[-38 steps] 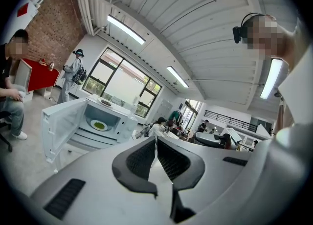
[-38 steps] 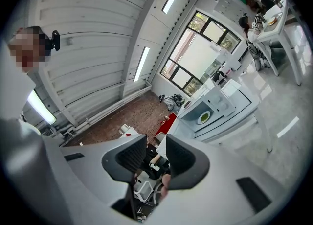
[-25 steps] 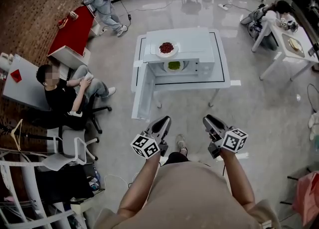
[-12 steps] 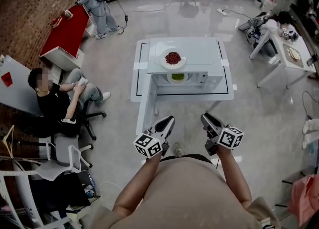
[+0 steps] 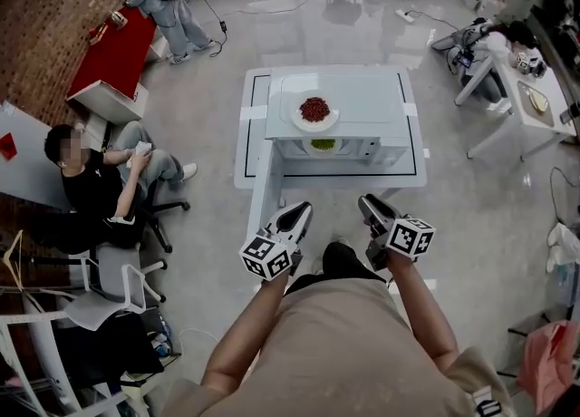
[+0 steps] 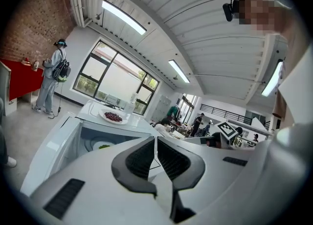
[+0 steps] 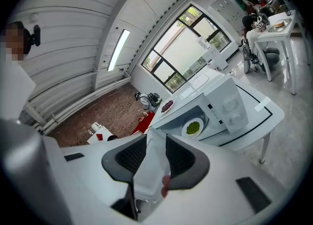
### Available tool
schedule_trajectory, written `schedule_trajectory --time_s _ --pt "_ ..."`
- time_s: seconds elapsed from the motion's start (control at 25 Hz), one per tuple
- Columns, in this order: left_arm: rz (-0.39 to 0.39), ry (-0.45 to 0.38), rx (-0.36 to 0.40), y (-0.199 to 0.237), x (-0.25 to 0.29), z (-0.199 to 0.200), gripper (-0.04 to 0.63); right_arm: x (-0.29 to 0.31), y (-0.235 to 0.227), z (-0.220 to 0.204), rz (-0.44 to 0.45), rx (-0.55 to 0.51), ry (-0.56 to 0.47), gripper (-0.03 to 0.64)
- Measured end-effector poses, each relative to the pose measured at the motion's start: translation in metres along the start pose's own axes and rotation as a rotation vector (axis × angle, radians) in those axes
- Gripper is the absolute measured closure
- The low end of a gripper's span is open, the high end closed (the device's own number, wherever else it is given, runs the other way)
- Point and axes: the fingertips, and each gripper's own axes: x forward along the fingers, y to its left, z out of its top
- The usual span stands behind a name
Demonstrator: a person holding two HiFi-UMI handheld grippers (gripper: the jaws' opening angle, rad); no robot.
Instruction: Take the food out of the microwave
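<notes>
A white microwave (image 5: 340,130) stands on a white table (image 5: 412,166), its door (image 5: 260,190) swung open to the left. Inside lies a plate of green food (image 5: 322,145), also seen in the right gripper view as a plate of green food (image 7: 193,127). A plate of red food (image 5: 314,111) rests on top of the microwave. My left gripper (image 5: 294,218) hovers short of the table's front edge near the door, jaws together, holding nothing. My right gripper (image 5: 373,209) is level with it to the right, jaws apart and empty. Neither touches the microwave.
A person sits on an office chair (image 5: 91,179) at the left. Another person stands by a red table (image 5: 113,53) at the far left. A white side table (image 5: 535,89) with a seated person stands at the right. Bare floor surrounds the microwave table.
Both grippers have come forward together towards the table's front edge, and the microwave now lies closer below me. Their jaws look unchanged.
</notes>
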Motion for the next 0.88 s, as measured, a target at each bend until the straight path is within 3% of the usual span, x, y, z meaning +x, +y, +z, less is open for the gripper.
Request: schedule_trajectory --time_s 0.4,0.68,0.88 --pt "0.084 0.044 0.006 0.027 0.037 0.015 0.588 0.075 -0.059 0.014 -0.022 -0.016 0.127 0.506" --pt "0.175 -0.002 -0.070 0.053 0.065 0.019 0.588 0.130 -0.115 0.009 -0.053 -0.003 0.161 0.506" --pt "0.198 0.021 -0.079 0.061 0.079 0.011 0.588 0.165 -0.146 -0.001 -0.075 -0.013 0.165 0.506"
